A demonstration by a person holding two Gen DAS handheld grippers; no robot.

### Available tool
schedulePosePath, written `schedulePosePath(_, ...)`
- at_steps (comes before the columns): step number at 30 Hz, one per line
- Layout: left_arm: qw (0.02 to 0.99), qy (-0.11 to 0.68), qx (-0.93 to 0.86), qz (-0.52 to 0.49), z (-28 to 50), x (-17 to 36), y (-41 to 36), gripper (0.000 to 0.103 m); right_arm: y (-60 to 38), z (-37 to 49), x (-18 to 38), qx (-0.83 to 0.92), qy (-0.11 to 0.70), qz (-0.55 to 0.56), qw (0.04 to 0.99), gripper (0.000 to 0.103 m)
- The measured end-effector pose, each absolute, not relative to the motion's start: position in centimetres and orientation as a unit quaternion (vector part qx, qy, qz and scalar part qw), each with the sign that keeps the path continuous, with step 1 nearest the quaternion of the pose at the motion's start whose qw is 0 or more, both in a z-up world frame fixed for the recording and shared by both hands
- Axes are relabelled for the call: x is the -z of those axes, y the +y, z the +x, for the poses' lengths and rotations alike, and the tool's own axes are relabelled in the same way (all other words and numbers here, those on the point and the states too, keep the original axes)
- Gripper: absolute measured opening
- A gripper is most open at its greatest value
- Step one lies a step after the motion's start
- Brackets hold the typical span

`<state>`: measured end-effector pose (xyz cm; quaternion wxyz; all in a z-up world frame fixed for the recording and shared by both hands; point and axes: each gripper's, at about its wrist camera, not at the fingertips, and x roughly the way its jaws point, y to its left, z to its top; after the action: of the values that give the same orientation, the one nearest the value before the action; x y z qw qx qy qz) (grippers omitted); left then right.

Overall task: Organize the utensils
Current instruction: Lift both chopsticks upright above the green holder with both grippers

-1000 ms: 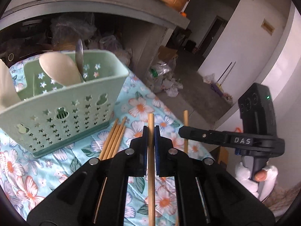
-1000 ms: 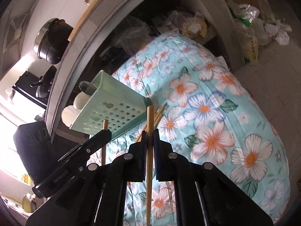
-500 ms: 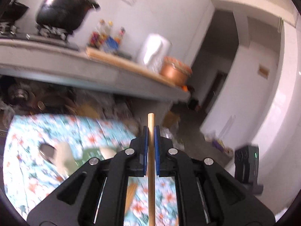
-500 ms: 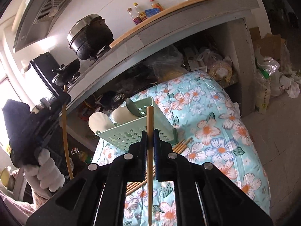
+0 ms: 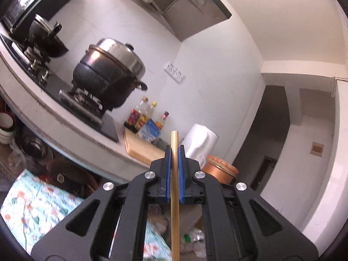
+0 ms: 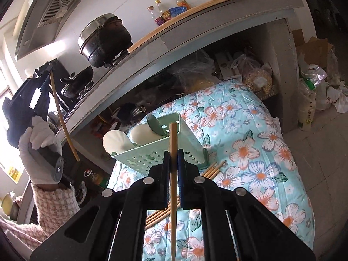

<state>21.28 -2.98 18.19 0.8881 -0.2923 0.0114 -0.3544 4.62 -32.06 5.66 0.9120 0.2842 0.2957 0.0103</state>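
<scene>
My left gripper point(image 5: 174, 150) is shut on a wooden chopstick point(image 5: 174, 187) and is raised, pointing at the kitchen wall. It also shows at the far left of the right wrist view point(image 6: 46, 74), high above the table, with its chopstick point(image 6: 63, 121) hanging down. My right gripper point(image 6: 173, 154) is shut on another wooden chopstick point(image 6: 173, 174), above and in front of the mint green utensil basket point(image 6: 165, 152). The basket holds two white spoons point(image 6: 121, 139) and a green spoon point(image 6: 155, 124). Several loose chopsticks point(image 6: 211, 170) lie on the floral cloth point(image 6: 250, 152) beside the basket.
A concrete counter point(image 6: 195, 32) overhangs the table, with a black pot point(image 6: 104, 41), bottles point(image 6: 165, 10) and a cutting board on it. Clutter and bags sit under the counter. The table's right edge drops to the tiled floor point(image 6: 326, 141).
My left gripper has swung upward with its chopstick, from facing the basket to facing the stove and wall. My right gripper has pulled back and up, basket now further ahead.
</scene>
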Motion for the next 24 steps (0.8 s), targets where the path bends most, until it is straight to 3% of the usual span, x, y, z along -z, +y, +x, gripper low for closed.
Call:
schedulePosePath(5, 0.908, -0.007, 0.307, -0.285, 23.3, -17.2, -4.3, 0.006, -33.2, 4.9, -5.1, -0.005, 0.299, 0.294, 0.908, 0.007)
schedulePosePath(19, 0.931, 0.035, 0.268, -0.246, 25.7, -12.5, -6.5, 0.006, -34.7, 5.7, -3.9, 0.004, 0.303, 0.305, 0.903, 0.007)
schedulePosePath(24, 0.932, 0.045, 0.269, -0.240, 24.6, -12.2, -5.7, 0.017, -34.2, 5.0, -5.0, 0.006, 0.293, 0.291, 0.911, 0.007)
